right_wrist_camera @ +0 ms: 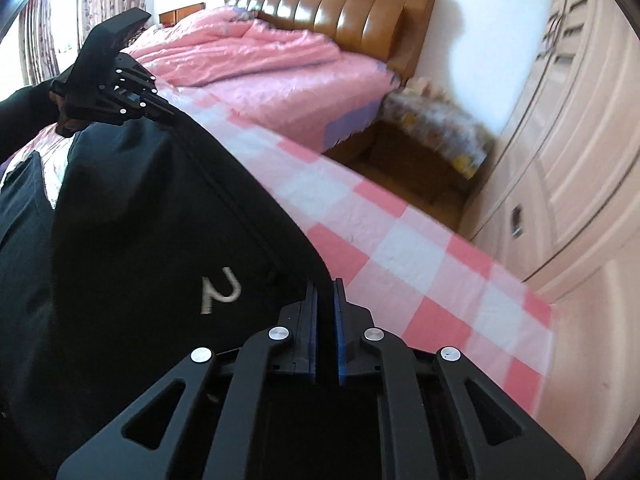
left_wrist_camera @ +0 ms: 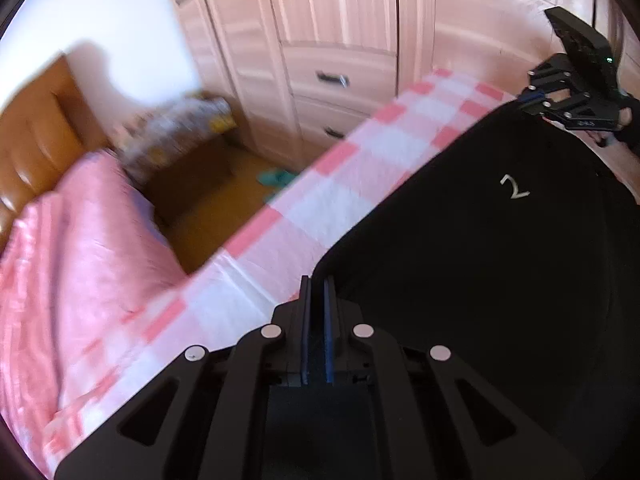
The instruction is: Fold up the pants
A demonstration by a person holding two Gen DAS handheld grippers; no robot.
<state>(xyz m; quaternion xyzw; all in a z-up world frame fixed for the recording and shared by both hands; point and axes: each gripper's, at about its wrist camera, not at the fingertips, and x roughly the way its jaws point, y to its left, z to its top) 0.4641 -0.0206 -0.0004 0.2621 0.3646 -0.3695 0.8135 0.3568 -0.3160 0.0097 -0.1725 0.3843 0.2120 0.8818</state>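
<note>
Black pants (left_wrist_camera: 480, 248) with a small white logo (left_wrist_camera: 514, 187) are held stretched between my two grippers above a pink-and-white checked sheet (left_wrist_camera: 320, 208). My left gripper (left_wrist_camera: 317, 280) is shut on one corner of the pants' edge. My right gripper (right_wrist_camera: 325, 282) is shut on the other corner; the pants (right_wrist_camera: 140, 240) and logo (right_wrist_camera: 220, 290) hang to its left. The right gripper shows in the left wrist view (left_wrist_camera: 536, 98) at the upper right. The left gripper shows in the right wrist view (right_wrist_camera: 168, 114) at the upper left.
A pink quilt (right_wrist_camera: 260, 68) covers the bed near the brown headboard (right_wrist_camera: 340, 12). A brown nightstand (right_wrist_camera: 424, 160) with clutter stands beside the bed. A pale wardrobe with drawers (left_wrist_camera: 332, 60) faces the bed across wooden floor (left_wrist_camera: 224, 200).
</note>
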